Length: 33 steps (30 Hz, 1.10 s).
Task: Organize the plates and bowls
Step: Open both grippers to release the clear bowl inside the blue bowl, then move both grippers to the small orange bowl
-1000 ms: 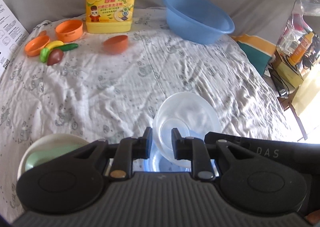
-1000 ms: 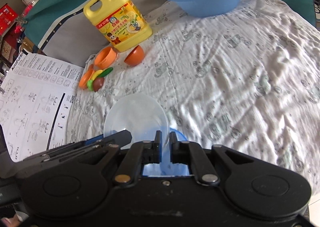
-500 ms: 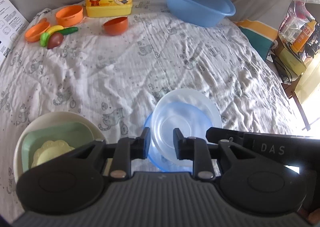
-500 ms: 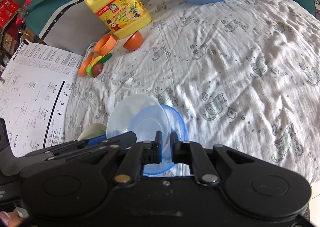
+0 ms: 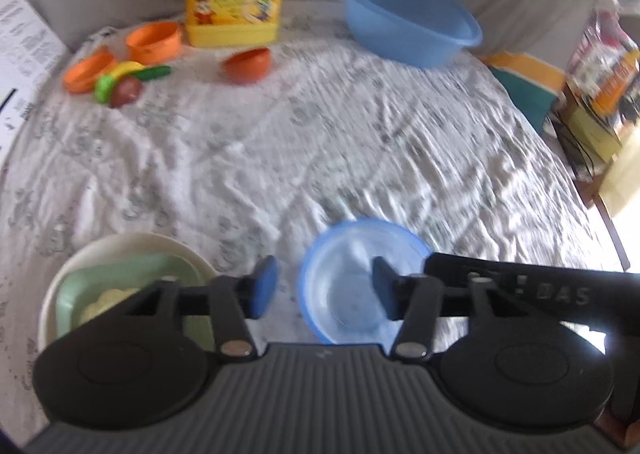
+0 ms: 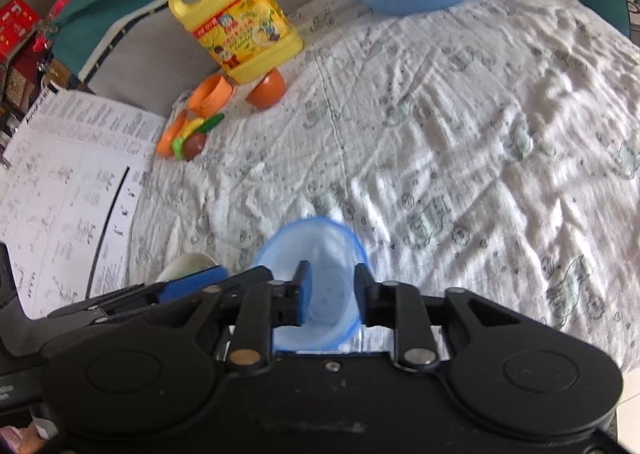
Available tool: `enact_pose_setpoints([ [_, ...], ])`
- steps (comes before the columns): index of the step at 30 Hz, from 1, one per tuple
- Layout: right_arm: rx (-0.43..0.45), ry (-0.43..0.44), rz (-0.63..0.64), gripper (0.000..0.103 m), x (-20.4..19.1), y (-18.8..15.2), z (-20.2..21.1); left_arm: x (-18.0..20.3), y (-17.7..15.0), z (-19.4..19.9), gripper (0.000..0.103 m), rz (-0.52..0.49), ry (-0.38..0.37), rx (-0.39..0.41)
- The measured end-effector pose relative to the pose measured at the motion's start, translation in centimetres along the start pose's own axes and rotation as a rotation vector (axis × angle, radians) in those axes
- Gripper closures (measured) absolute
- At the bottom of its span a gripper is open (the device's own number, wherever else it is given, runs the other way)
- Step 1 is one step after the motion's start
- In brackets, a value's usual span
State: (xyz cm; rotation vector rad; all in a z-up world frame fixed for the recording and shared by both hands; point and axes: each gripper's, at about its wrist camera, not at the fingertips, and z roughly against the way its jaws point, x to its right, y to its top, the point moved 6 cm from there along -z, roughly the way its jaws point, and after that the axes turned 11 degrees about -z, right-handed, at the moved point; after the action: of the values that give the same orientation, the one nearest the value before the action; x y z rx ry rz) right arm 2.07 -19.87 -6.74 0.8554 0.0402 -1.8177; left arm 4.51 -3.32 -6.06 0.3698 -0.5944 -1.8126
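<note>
Rumpled bed sheet (image 5: 320, 141) near the front carries the nested clear bowls (image 5: 352, 286), now released as both hand-held grippers, left (image 5: 320, 290) and right (image 6: 332, 294), have just opened, so stacking looks done.

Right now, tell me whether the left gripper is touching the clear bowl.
Apart. In the left wrist view the left gripper has just been opening, and both pads stand clear of the clear bowl nested in the blue bowl.

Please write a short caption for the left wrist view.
Left tongs open above nested clear bowls, just released on the printed cloth.
</note>
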Motion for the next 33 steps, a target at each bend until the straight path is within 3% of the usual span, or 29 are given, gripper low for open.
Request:
enact_pose_setpoints([
  [2,0.029,-0.019,-0.011,0.039,0.3,0.5,0.4,-1.2,0.1,0.5,0.019,0.043,0.028,0.022],
  [3,0.045,-0.026,-0.019,0.012,0.5,0.7,0.5,-2.0,0.0,0.7,0.011,0.071,0.034,0.032],
  [4,0.057,-0.026,-0.025,0.000,0.7,0.9,0.6,-2.6,-0.1,0.8,0.000,0.093,0.030,0.039],
  [9,0.065,-0.047,-0.019,0.000,0.9,0.9,0.4,-4.5,-1.1,0.8,0.000,0.136,0.035,0.030],
  [19,0.071,-0.082,0.000,0.000,1.0,0.9,0.1,-4.1,-1.1,0.7,0.000,0.078,0.068,0.026],
  [33,0.072,-0.125,-0.006,0.000,1.0,2.2,-1.1,-5.6,-0.6,-0.1,0.000,0.088,0.082,0.016],
])
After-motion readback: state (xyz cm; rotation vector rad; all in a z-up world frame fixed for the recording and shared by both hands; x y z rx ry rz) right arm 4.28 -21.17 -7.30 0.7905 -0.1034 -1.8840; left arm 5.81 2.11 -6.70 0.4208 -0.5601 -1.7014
